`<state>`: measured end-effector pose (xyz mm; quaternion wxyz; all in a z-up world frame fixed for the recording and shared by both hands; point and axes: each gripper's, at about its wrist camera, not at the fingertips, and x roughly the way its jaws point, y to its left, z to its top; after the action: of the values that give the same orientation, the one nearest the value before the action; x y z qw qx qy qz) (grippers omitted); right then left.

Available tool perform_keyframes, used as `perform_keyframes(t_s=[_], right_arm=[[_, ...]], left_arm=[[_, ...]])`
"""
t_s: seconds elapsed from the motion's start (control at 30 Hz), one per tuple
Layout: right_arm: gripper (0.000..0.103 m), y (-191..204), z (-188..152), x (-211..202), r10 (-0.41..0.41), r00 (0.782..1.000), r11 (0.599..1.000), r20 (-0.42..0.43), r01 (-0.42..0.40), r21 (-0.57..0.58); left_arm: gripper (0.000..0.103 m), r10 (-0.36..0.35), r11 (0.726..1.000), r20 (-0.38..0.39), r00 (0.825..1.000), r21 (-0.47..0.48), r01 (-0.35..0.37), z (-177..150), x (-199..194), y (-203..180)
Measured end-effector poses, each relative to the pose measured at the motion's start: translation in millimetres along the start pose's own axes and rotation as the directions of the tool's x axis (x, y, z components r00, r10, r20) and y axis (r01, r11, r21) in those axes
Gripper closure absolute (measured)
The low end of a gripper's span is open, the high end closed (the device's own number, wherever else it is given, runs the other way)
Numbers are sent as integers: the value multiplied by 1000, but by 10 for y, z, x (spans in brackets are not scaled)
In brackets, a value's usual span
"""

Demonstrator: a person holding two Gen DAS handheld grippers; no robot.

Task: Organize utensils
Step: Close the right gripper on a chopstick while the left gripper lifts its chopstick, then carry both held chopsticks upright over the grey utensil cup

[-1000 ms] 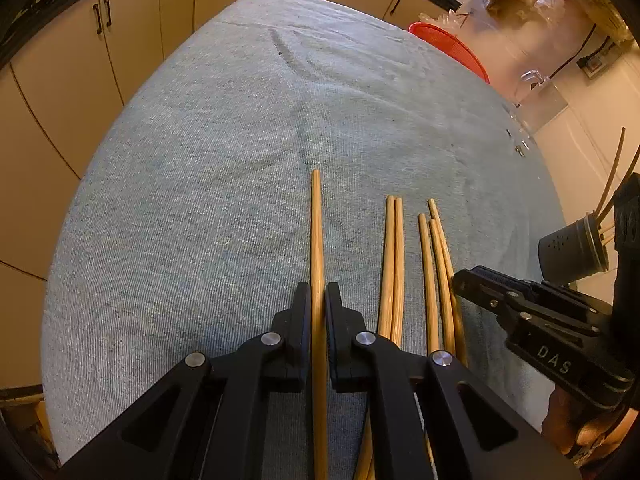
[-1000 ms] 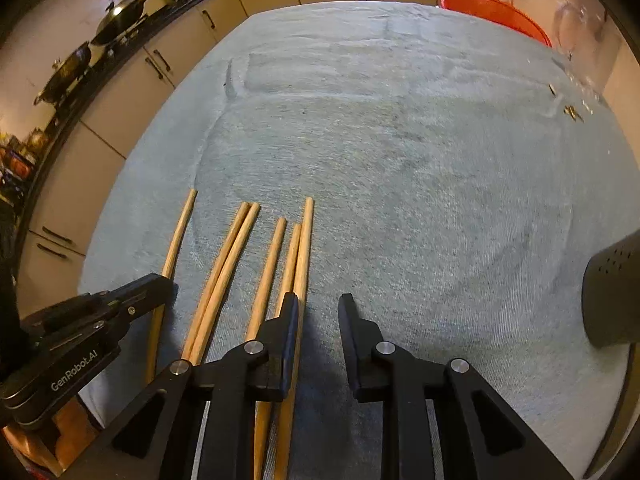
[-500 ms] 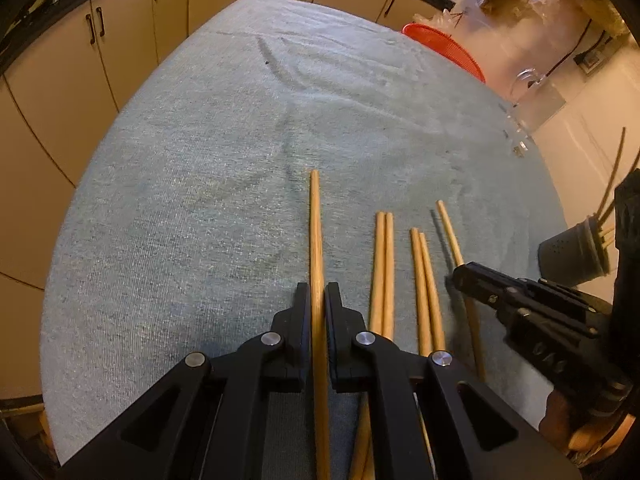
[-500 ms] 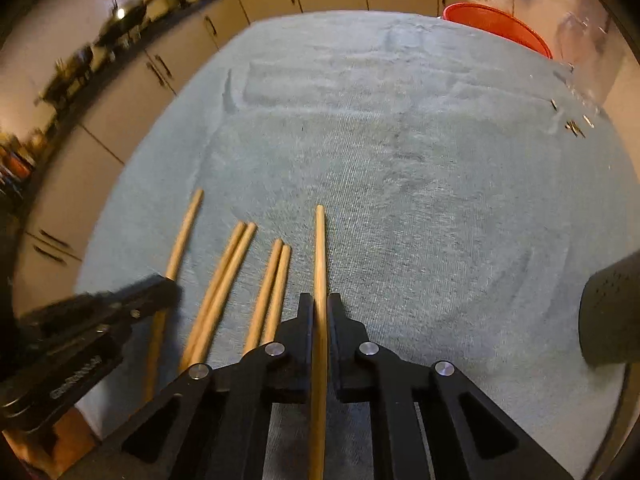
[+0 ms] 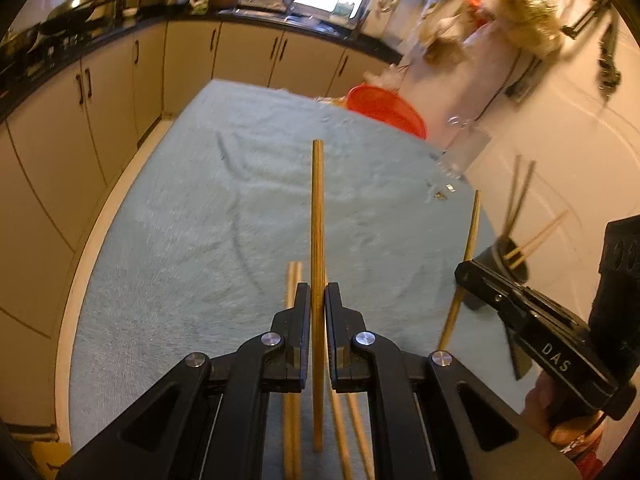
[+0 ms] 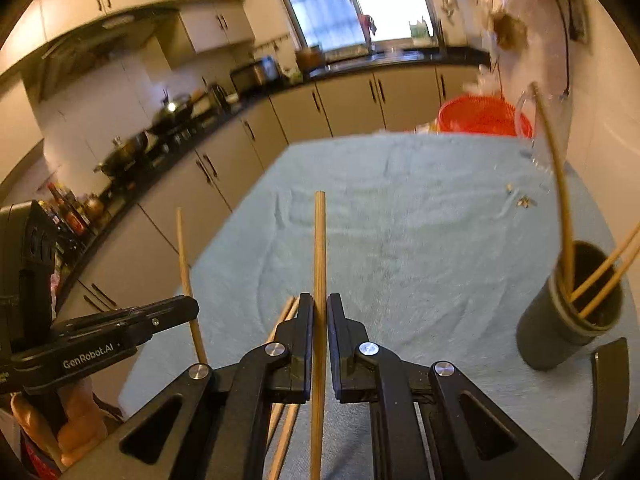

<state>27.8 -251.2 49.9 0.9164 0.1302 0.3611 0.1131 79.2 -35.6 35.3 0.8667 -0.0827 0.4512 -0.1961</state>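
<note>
Chopsticks, long round wooden ones, are now off the blue-grey towelled tabletop (image 5: pixel 168 216): a second ago both picks lay flat. At 9 o'clock the left hand-held gripper (image 5: pixel 317 320) is clamped on one wooden chopstick (image 5: pixel 317 216), raised and pointing toward 12. At 3 o'clock the right hand-held gripper (image 6: pixel 320 320), open a second ago, pinches a second wooden chopstick (image 6: pixel 319 248) in the air. Four loose chopsticks (image 5: pixel 291 280) remain on the cloth beneath. Further toward 3 stands the dark cylindrical holder (image 6: pixel 568 308), already bearing several sticks; both lifted ones likely go there next.
</note>
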Motion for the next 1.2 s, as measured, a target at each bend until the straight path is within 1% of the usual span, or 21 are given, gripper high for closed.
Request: perform_keyframes(t_s=[0.17, 0.37, 0.63, 0.9, 1.2], right_arm=[[95, 27, -61, -279, 8, 997, 1000, 74, -7, -11], [95, 10, -89, -463, 6, 993, 1000, 114, -5, -8], [95, -71, -55, -650, 7, 989, 1000, 146, -9, 14], [95, -104, -42, -798, 0, 983, 1000, 185, -5, 29], [95, -304, -36, -1025, -17, 974, 998, 228, 1, 70]], left_arm=[[96, -12, 1000, 19, 1000, 29, 11, -3, -92, -156], [96, -15, 999, 29, 999, 42, 14, -3, -174, -243], [96, -14, 998, 42, 999, 58, 11, -20, -246, -357], [96, -14, 997, 48, 999, 71, 10, 30, -269, -415], [96, -28, 995, 49, 998, 97, 23, 52, -309, -522]])
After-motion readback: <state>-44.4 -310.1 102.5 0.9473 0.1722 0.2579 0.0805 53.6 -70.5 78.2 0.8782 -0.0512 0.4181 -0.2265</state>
